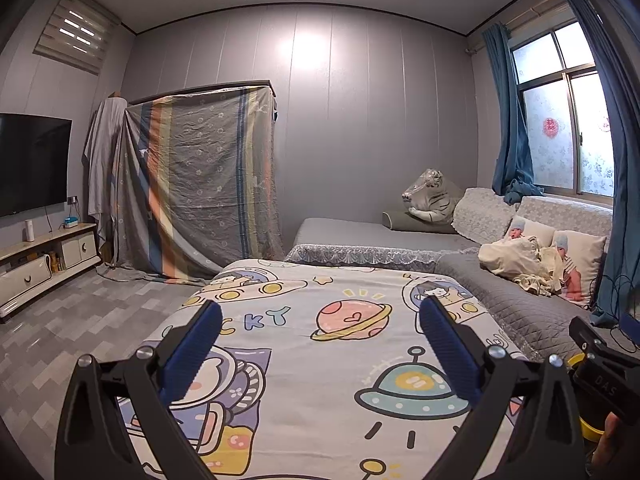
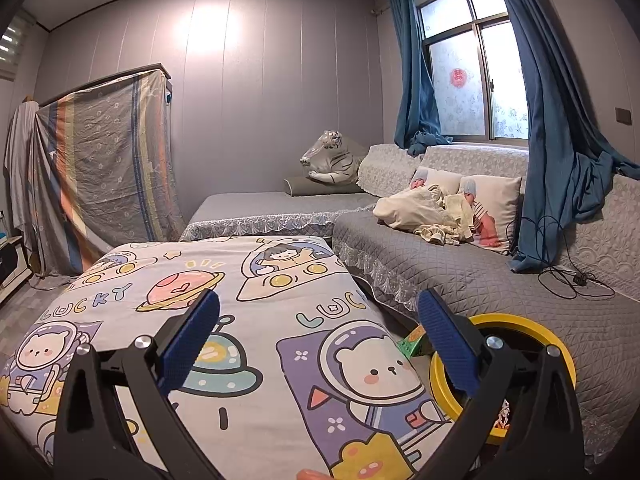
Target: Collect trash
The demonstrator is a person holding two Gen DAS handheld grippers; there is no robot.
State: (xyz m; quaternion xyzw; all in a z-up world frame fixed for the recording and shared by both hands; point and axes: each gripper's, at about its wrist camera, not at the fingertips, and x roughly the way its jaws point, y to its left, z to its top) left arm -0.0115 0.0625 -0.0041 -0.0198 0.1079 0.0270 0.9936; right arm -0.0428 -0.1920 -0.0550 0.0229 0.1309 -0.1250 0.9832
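Note:
A yellow-rimmed trash bin (image 2: 560,344) stands on the floor between the cartoon-print table cover (image 2: 256,320) and the grey sofa; trash shows inside it. A green and orange box (image 2: 412,342) lies by the bin's rim at the table edge. My right gripper (image 2: 320,340) is open and empty above the table's right part, its right finger over the bin. My left gripper (image 1: 320,352) is open and empty above the same cover (image 1: 320,360). The bin's yellow rim (image 1: 590,430) peeks out at the lower right of the left wrist view, behind the other gripper's body (image 1: 600,368).
A grey quilted sofa (image 2: 480,272) runs along the right with pillows, a cream cloth (image 2: 424,212) and a black cable (image 2: 572,280). A plush tiger (image 2: 332,156) sits at the far corner. A cloth-draped wardrobe (image 1: 192,184), a TV (image 1: 28,160) and a low cabinet (image 1: 44,256) stand on the left.

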